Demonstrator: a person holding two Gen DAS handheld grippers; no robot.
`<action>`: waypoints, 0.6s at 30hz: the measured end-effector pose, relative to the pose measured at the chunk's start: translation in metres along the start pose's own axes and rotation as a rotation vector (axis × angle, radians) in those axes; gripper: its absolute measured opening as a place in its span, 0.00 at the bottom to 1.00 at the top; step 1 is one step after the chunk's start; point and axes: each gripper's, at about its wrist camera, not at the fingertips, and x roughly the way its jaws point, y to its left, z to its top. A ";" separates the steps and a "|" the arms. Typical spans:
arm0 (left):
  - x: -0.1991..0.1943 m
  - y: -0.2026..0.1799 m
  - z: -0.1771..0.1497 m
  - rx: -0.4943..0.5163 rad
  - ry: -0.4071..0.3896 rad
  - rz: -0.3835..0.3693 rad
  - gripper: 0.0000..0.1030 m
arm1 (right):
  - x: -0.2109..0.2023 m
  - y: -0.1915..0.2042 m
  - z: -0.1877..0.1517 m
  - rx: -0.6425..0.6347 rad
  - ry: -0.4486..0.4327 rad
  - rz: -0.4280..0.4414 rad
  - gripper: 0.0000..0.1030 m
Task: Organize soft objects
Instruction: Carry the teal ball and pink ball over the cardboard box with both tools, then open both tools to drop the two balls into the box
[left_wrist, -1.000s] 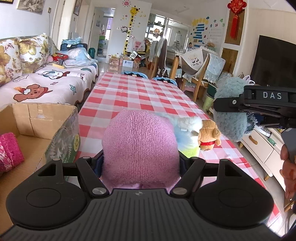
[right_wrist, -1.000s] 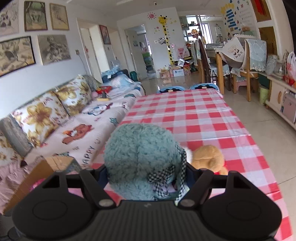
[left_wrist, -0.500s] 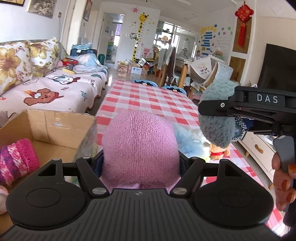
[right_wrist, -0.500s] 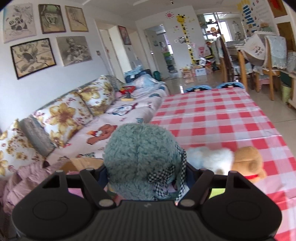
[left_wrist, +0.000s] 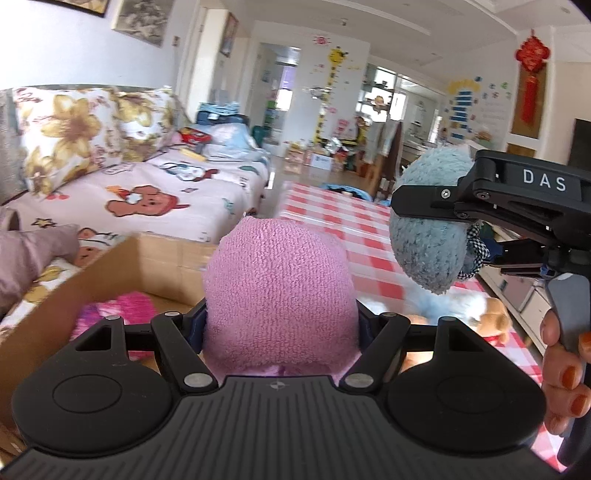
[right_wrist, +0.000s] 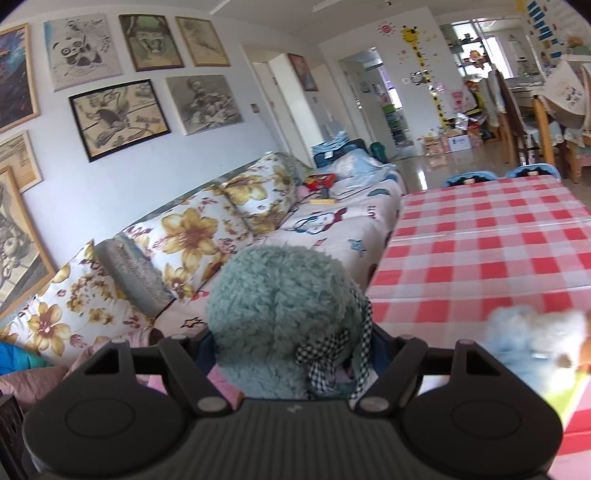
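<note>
We carry two soft toys toward cardboard box (left_wrist: 122, 266). Left gripper (left_wrist: 280, 325) jaws clamped on pink plush (left_wrist: 279, 295); right gripper (right_wrist: 291, 339) jaws clamped on teal plush (right_wrist: 280, 317), both held in air. Next, we judge: bring each over box opening, release. More plush toys (left_wrist: 469, 306) wait on red-checked table (right_wrist: 498, 251). Floral sofa (right_wrist: 192, 236) alongside; framed pictures (right_wrist: 118, 118) on wall.

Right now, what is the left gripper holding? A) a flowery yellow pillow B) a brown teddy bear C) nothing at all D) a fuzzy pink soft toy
D: the fuzzy pink soft toy sits squeezed between the left gripper fingers, near the brown cardboard box.
</note>
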 end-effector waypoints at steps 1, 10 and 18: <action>0.000 0.002 0.000 -0.005 0.001 0.012 0.88 | 0.006 0.005 -0.001 -0.002 0.005 0.008 0.74; 0.003 0.022 -0.002 -0.044 0.041 0.097 0.88 | 0.046 0.033 -0.015 0.011 0.078 0.063 0.74; 0.002 0.035 -0.003 -0.121 0.102 0.112 0.88 | 0.074 0.048 -0.027 0.033 0.141 0.089 0.77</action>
